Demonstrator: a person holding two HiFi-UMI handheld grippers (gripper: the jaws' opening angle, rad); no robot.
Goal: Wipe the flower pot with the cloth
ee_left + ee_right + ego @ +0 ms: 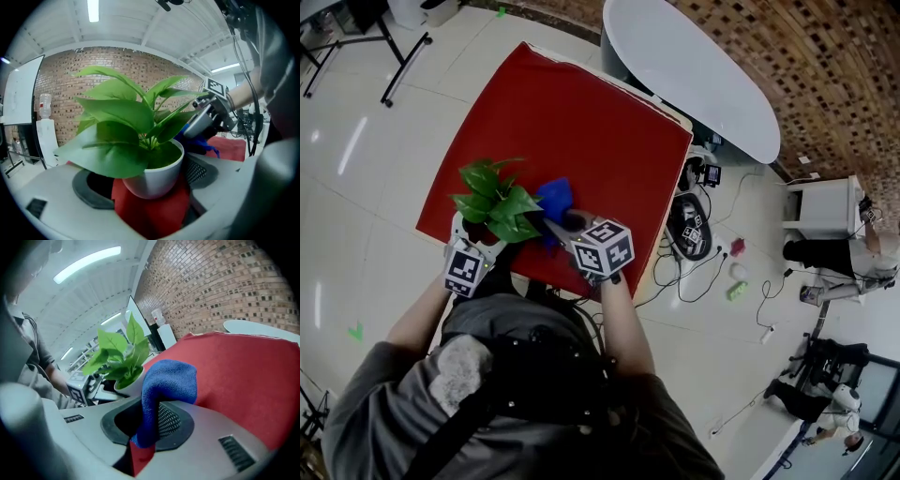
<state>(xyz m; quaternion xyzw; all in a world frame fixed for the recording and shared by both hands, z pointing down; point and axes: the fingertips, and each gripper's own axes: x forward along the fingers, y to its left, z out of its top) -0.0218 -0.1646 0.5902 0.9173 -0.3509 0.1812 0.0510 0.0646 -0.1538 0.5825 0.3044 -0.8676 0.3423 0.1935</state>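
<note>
A white flower pot with broad green leaves stands at the near edge of the red table. My left gripper is shut on the pot, one jaw on each side of it. My right gripper is shut on a blue cloth, which folds over above its jaws. In the head view the right gripper holds the blue cloth just right of the leaves, close to the pot. The left gripper sits under the leaves, and the pot itself is hidden there.
A white oval table stands beyond the red one. Cables and a black device lie on the floor to the right. The red table's near edge is right at the grippers. A white cabinet stands at far right.
</note>
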